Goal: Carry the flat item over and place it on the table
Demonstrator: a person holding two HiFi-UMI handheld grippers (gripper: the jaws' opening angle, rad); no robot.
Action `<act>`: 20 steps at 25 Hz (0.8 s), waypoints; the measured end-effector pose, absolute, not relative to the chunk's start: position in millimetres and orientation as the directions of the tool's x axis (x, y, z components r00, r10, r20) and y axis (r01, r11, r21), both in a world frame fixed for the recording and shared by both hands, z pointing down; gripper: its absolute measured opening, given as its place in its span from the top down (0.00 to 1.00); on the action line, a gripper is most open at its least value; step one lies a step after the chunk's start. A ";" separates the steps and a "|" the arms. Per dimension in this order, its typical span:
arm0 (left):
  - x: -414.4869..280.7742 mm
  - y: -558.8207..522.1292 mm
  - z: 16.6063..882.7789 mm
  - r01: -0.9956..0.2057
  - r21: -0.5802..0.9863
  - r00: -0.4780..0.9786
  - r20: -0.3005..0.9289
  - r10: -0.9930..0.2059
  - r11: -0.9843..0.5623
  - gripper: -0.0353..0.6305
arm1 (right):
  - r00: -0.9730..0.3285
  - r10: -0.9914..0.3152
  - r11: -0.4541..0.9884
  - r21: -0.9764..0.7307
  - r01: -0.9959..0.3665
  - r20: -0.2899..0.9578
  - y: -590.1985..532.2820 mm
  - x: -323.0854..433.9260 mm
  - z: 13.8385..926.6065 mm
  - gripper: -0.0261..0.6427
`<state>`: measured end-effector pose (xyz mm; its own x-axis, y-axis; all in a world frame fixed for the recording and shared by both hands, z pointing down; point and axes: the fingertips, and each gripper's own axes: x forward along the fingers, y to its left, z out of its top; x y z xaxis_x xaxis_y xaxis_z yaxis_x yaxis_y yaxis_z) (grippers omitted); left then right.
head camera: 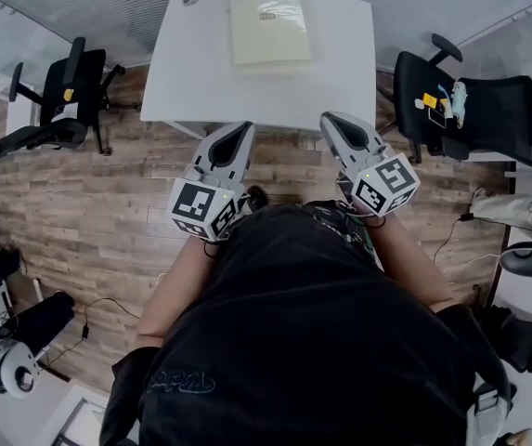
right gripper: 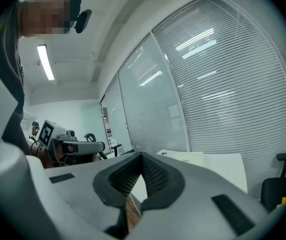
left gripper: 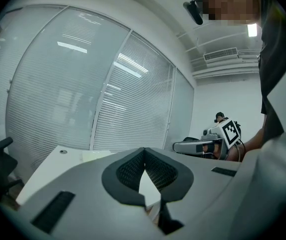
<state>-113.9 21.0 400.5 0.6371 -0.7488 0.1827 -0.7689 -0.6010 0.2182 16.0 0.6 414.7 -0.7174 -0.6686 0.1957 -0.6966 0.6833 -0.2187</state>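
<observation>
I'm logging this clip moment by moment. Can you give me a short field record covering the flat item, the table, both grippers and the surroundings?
flat item: pale yellow flat pack, lying on the table's far part
table: white table, ahead of the person
left gripper: jaws together, nothing held, pointing toward the table
right gripper: jaws together, nothing held, pointing toward the table
surroundings: left office chair, right office chair, wood-look floor

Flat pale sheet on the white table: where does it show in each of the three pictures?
Head view: the flat sheet lies top centre.
Left gripper view: low, left of centre, a pale strip.
Right gripper view: below the middle, just right of centre.
Shared landmark: the white table under it.
</observation>
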 end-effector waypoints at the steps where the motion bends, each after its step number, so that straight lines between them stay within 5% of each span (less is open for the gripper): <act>1: -109.5 23.2 399.9 -0.774 0.220 0.631 0.184 -0.754 -0.594 0.93 | -0.722 -0.663 0.689 -0.219 -0.691 0.195 2.5 20.3 413.5 0.93; 20: 1.5 89.9 405.4 -0.796 0.232 0.602 0.204 -0.772 -0.559 0.93 | -0.783 -0.587 0.746 -0.239 -0.622 0.207 55.0 115.4 417.1 0.93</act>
